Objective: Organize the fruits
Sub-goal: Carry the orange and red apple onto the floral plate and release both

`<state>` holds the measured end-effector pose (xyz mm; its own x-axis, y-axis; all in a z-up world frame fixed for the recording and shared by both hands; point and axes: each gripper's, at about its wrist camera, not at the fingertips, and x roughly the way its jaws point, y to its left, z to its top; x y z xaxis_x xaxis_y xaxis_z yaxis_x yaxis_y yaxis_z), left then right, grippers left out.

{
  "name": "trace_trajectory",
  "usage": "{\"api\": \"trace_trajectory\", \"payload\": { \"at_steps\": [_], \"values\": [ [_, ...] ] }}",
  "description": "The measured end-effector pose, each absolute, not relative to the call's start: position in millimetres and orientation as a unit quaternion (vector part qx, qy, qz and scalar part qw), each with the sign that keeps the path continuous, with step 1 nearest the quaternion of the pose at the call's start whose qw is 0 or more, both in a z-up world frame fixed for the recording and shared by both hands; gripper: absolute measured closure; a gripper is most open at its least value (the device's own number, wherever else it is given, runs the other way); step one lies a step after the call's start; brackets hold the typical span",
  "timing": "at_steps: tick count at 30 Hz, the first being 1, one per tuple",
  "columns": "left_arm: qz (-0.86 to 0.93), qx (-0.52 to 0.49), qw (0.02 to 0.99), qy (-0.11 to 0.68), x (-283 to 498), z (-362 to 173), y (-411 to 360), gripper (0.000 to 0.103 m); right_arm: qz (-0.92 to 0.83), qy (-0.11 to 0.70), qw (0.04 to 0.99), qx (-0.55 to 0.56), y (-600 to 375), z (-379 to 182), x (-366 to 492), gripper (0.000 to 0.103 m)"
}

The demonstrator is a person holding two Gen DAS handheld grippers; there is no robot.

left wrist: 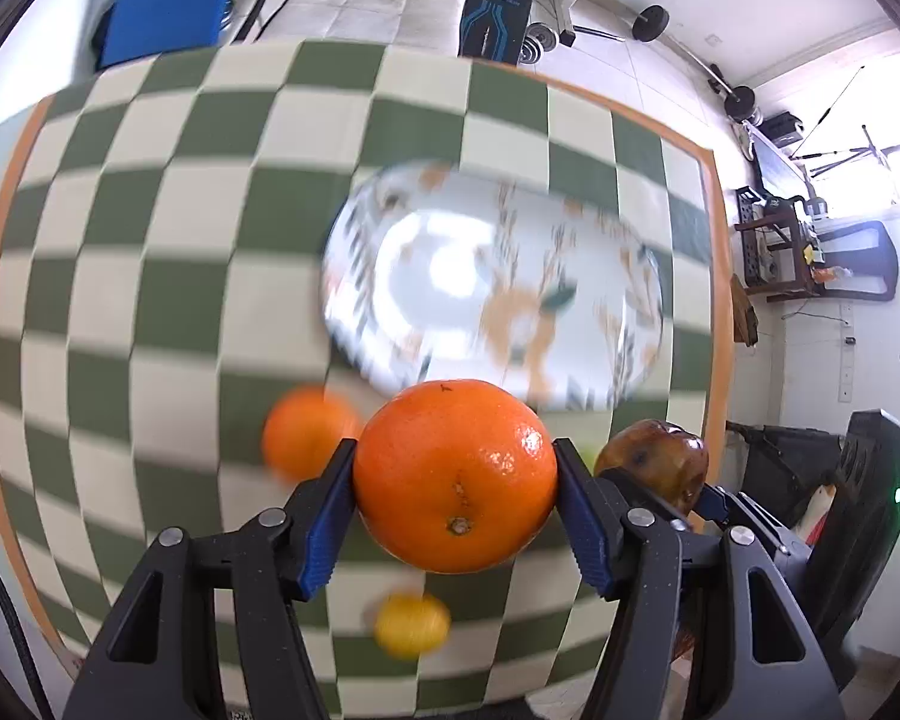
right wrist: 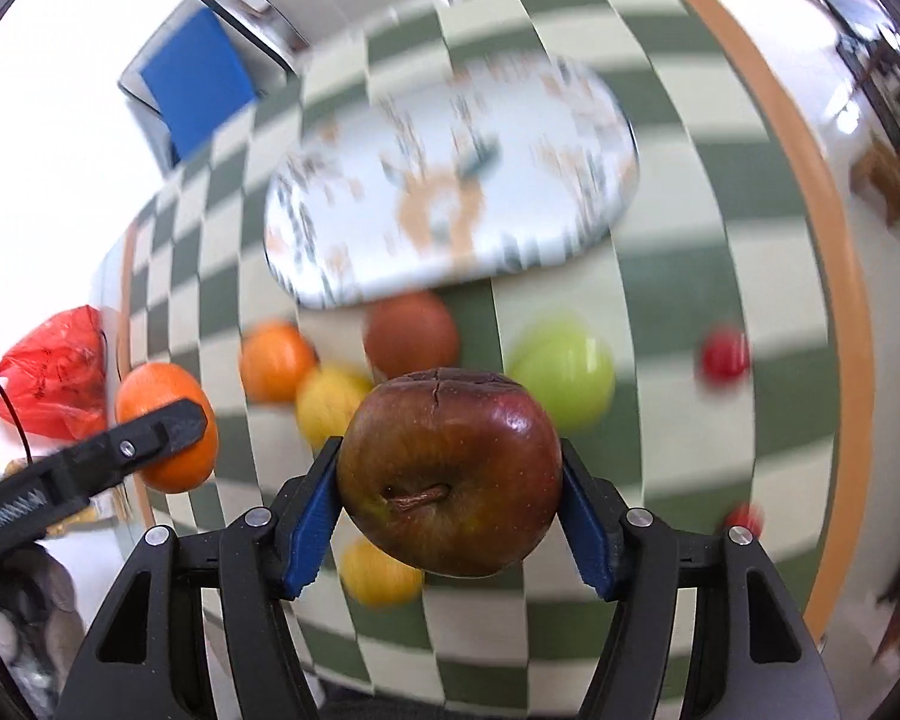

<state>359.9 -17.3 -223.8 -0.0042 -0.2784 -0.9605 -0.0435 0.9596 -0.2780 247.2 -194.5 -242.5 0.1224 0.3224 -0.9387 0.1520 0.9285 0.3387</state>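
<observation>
Orange-skinned and glossy, the orange fills the lower centre of the left wrist view, clamped at its widest girth between the blue pads of the left gripper. It appears firm and round, so judged prone to roll or slip unless held across the middle. At lower centre of the right wrist view, the right gripper is closed on a dark red apple, stem facing the camera; its wrinkled, cracked top suggests softening flesh that may bruise under pressure. Beyond both, in the upper centre, lies a patterned plate, apparently bare, on a green-and-cream checkered cloth. Loose fruit, blurred, sits nearby: a green apple, a lemon.
</observation>
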Motion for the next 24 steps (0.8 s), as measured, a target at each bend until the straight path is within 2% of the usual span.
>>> {"api": "trace_trajectory", "payload": {
  "at_steps": [5, 9, 21, 22, 24],
  "values": [
    [-0.059, -0.11, 0.664, 0.737, 438, -275, -40, 0.043, 0.068, 0.651, 0.744, 0.132, -190, -253, 339, 0.035],
    [-0.044, -0.105, 0.641, 0.759, 463, -315, -44, 0.043, 0.077, 0.662, 0.741, 0.083, -185, -279, 391, 0.035],
    [-0.035, -0.104, 0.623, 0.774, 475, -335, -40, 0.042, 0.101, 0.688, 0.718, 0.026, -189, -328, 456, 0.034],
    [-0.033, -0.1, 0.625, 0.774, 474, -335, -38, 0.041, 0.102, 0.69, 0.716, 0.031, -191, -328, 458, 0.033],
    [-0.034, -0.102, 0.63, 0.769, 471, -330, -34, 0.023, 0.105, 0.691, 0.714, 0.04, -194, -326, 459, 0.03]
  ]
}}
